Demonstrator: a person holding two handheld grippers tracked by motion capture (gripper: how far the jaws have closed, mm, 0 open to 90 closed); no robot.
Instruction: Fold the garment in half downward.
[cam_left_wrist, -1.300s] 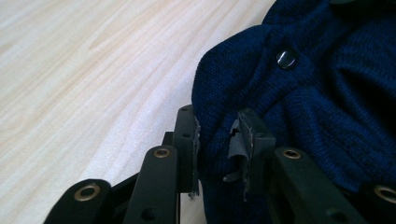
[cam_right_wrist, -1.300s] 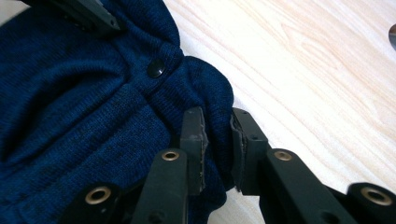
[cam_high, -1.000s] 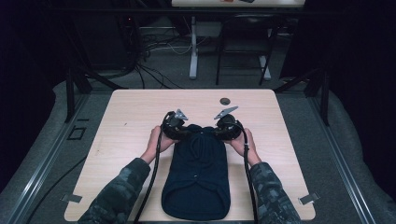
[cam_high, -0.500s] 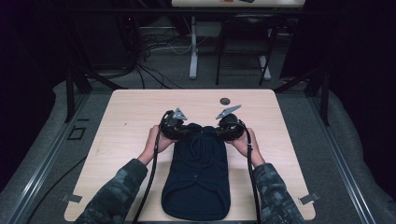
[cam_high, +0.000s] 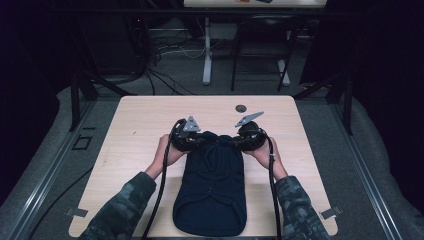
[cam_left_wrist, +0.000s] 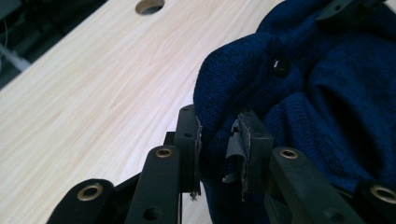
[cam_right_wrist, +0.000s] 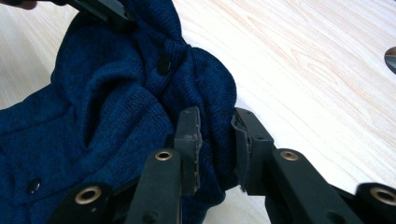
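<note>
Surroundings: dark room behind your table, with grey floor, black cables and the metal legs of a second desk at the far side.
Table: your pale wooden tabletop (cam_high: 140, 125) had a small round hole (cam_high: 241, 108) near its far edge, right of centre.
Garment: the dark navy knitted garment with small black buttons (cam_high: 212, 187) lay flat down the middle of the near half, its wide rounded hem at the near edge and its narrow bunched end at the far side, between your two tools.
Left gripper: your black two-jaw left gripper (cam_left_wrist: 219, 140) was clenched on a fold of the garment's far left corner; the knit filled the gap between its pads, and one pad's lining looked frayed.
Right gripper: your black two-jaw right gripper (cam_right_wrist: 217, 140) was clamped on a thick fold at the far right corner; its jaws had just eased apart slightly, yet both pads pressed on the knit between them.
Cloth between: the far end was gathered into humps and creases, lifted a little off the wood, with one button (cam_left_wrist: 281, 66) on top of a fold.
Hands: your left hand (cam_high: 165, 152) and right hand (cam_high: 262, 152) held the tools just beside the garment's far corners, camouflage sleeves (cam_high: 122, 210) coming in from the near edge.
Cables: a black cable (cam_high: 160, 190) trailed back from each tool along your forearm.
</note>
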